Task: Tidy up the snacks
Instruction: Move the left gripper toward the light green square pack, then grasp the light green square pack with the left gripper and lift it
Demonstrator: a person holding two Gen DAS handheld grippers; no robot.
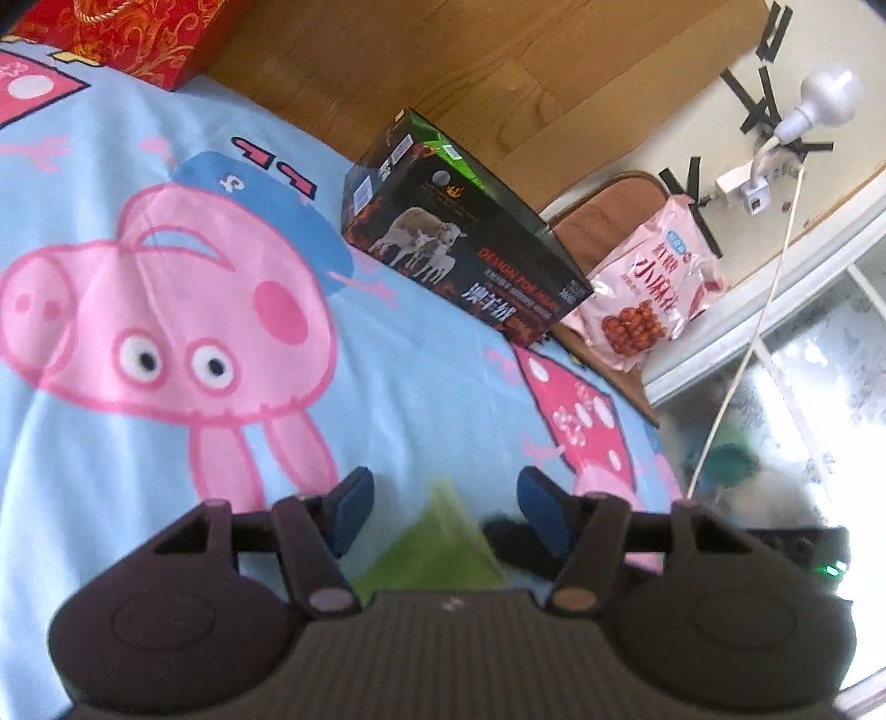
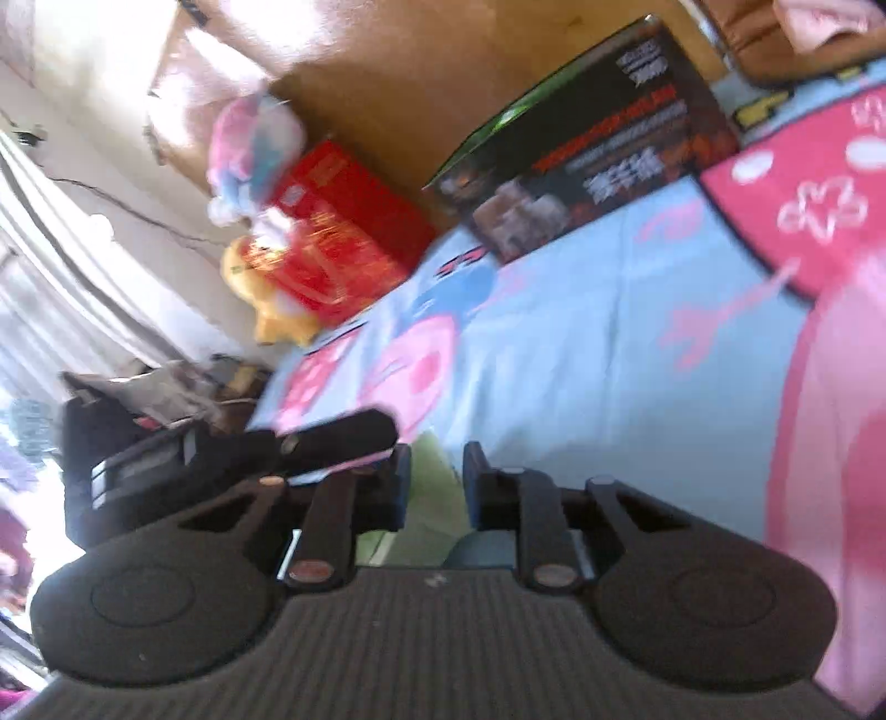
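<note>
A green snack packet [image 1: 437,545] lies between my left gripper's [image 1: 443,495] fingers, which stand open, wide of it. In the right wrist view the same green packet [image 2: 434,487] sits between the narrow jaws of my right gripper [image 2: 437,459], which look shut on it. A black snack box [image 1: 459,243] with sheep on it lies on the blue cartoon blanket [image 1: 166,443]; it also shows in the right wrist view [image 2: 598,155]. A pink snack bag [image 1: 648,288] rests on a brown cushion beyond the box.
A red gift box [image 1: 122,39] stands at the blanket's far corner, also in the right wrist view [image 2: 338,232] with plush toys [image 2: 255,149] beside it. Wooden floor [image 1: 443,72] lies beyond. A white cable [image 1: 742,354] hangs from a wall lamp.
</note>
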